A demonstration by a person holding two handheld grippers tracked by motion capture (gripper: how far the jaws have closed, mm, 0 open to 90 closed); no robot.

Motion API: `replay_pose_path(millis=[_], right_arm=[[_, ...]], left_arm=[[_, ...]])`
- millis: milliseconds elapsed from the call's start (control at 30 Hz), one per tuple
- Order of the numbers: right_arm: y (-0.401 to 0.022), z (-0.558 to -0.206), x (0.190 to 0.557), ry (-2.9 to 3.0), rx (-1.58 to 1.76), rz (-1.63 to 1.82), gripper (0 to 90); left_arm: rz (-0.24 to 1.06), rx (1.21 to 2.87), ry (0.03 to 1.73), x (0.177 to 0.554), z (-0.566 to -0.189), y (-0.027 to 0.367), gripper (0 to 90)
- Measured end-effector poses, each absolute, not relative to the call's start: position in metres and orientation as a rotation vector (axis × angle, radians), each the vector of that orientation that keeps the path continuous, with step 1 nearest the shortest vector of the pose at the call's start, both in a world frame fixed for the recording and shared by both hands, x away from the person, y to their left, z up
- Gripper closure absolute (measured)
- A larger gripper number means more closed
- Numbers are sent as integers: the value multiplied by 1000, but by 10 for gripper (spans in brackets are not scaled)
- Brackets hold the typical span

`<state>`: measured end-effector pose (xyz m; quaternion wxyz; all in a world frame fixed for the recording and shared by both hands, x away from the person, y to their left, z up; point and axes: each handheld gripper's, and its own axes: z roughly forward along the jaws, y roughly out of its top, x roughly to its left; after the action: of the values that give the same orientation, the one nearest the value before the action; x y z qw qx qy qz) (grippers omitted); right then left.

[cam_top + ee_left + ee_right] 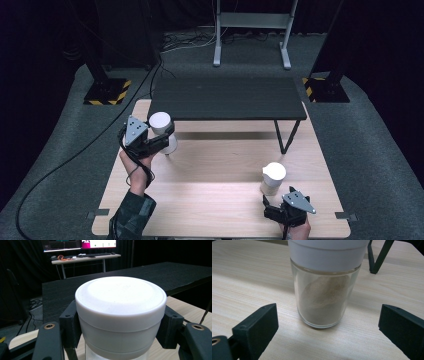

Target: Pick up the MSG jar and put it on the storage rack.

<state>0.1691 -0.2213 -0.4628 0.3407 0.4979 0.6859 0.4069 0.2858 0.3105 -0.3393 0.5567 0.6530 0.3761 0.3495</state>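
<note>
Gripping a white-capped jar (162, 129) by its cap at the wooden table's (220, 210) far-left corner, the left gripper (161, 141) holds firm. The right gripper (270, 206) stands wide, just short of a second jar (272, 179); closing around it comes next, I judge.

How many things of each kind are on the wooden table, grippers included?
Glass jars with white lids: 2, left jar and right jar
Grippers: 2, left gripper and right gripper
Black bench: 1
Total: 5

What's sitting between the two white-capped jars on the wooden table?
Nothing: in the high view, only bare wooden table lies between the jar in the left gripper and the jar by the right gripper.
</note>
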Motion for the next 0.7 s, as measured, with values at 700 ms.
replay_pose_path(millis=[700], right_arm=[[-221,-463,169,1787,1293,1054,18]], left_arm=[[853,1543,893,294,-322,317,342]])
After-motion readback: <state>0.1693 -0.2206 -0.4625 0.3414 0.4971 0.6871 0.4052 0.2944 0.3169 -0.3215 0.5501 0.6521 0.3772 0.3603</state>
